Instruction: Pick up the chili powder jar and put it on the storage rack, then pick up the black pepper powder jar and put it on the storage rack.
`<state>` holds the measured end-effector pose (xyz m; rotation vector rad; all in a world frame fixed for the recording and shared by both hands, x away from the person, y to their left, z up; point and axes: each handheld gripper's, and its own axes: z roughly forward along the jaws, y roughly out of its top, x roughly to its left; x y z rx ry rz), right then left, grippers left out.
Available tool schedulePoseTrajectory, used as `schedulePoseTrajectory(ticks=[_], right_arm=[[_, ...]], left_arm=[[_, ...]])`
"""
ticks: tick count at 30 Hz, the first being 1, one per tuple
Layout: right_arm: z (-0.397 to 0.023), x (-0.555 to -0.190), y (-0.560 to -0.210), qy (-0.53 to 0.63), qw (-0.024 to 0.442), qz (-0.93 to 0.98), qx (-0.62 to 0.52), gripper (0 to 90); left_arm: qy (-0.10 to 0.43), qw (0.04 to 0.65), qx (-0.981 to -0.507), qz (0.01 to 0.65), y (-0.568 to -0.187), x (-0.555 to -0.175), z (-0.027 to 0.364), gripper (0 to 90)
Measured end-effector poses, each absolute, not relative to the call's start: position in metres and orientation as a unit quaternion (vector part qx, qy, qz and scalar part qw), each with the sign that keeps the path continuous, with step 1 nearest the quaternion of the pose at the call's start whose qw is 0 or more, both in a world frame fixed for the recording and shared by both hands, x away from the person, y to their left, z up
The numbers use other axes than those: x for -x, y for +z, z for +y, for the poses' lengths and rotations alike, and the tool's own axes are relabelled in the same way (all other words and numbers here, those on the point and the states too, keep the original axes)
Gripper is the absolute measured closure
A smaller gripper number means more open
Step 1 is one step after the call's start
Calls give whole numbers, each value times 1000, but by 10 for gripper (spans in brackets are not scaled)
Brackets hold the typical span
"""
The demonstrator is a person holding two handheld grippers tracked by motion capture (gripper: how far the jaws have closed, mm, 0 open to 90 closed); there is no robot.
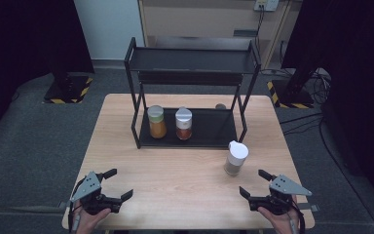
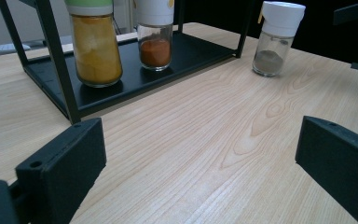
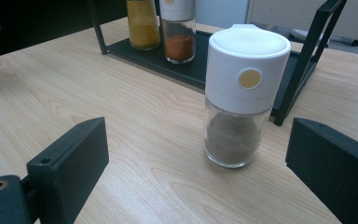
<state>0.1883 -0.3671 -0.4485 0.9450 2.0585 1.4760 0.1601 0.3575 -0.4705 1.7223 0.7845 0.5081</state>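
Note:
A glass spice jar with a white cap and grey-brown powder (image 1: 235, 158) (image 2: 275, 42) (image 3: 239, 95) stands upright on the wooden table (image 1: 175, 180), just outside the front right corner of the black two-tier rack (image 1: 193, 63). On the rack's bottom shelf stand a green-capped jar of yellow powder (image 1: 156, 122) (image 2: 94, 44) (image 3: 142, 23) and a white-capped jar of red-orange powder (image 1: 183, 124) (image 2: 154, 35) (image 3: 179, 32). My right gripper (image 1: 252, 183) (image 3: 196, 172) is open near the front right edge, a short way before the grey-powder jar. My left gripper (image 1: 118, 183) (image 2: 200, 168) is open at the front left, nothing between its jaws.
The rack's upper shelf (image 1: 192, 61) carries nothing. Black stands with yellow-striped bases (image 1: 68, 90) (image 1: 292, 95) and cables sit on the grey floor behind the table. Bare wood (image 2: 223, 140) lies between both grippers and the rack.

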Motion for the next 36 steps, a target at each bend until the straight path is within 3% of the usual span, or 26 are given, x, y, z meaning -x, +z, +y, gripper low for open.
schedulePoseTrajectory(ticks=[36], right_arm=[[-369,-186,-449,537,221,737,-346,63]], left_arm=[[215,558,-729,334,-471,-160,358,5]])
